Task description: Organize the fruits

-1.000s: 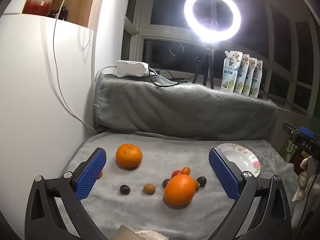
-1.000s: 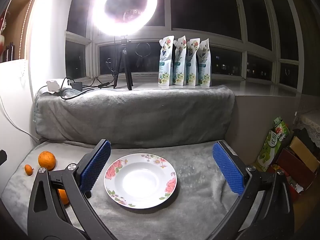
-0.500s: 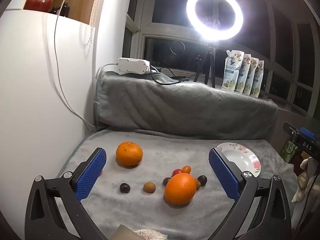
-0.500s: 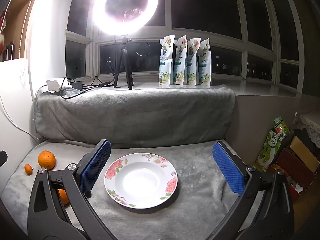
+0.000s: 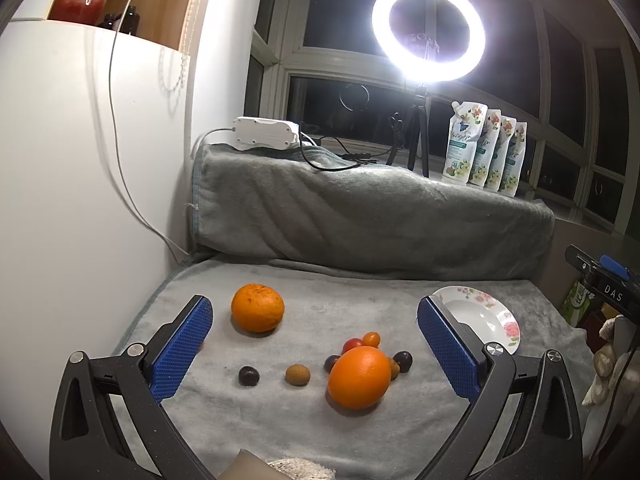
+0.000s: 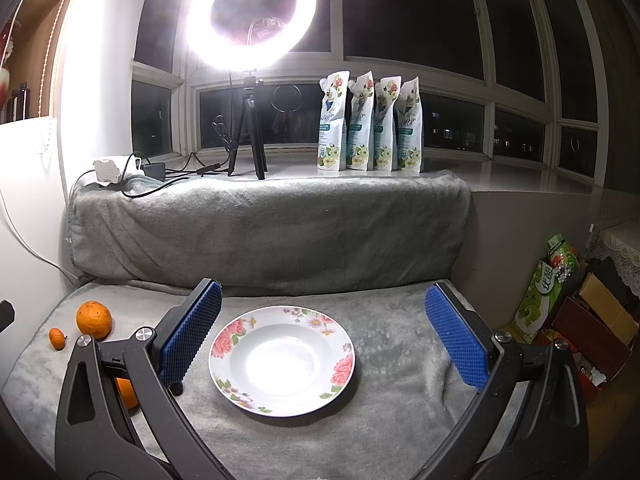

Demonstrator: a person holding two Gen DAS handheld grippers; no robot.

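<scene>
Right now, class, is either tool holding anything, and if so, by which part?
Nothing is held. The left tool and right tool are both open and empty; the fruit, such as the large orange, lies on the blanket, and the plate is bare.

blanket (image 6: 400, 420): grey plush cloth, matt | plate (image 6: 224, 350): glossy glazed ceramic, floral rim | gripper pads (image 5: 180, 350): blue textured rubber | navel orange (image 5: 359, 376): smooth, slightly shiny peel | mandarin (image 5: 257, 307): dimpled peel

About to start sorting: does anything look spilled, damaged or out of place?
Nothing stands out. The fruit lies loose on the grey blanket, whole and unspilled, and the floral plate sits flat and empty.
</scene>
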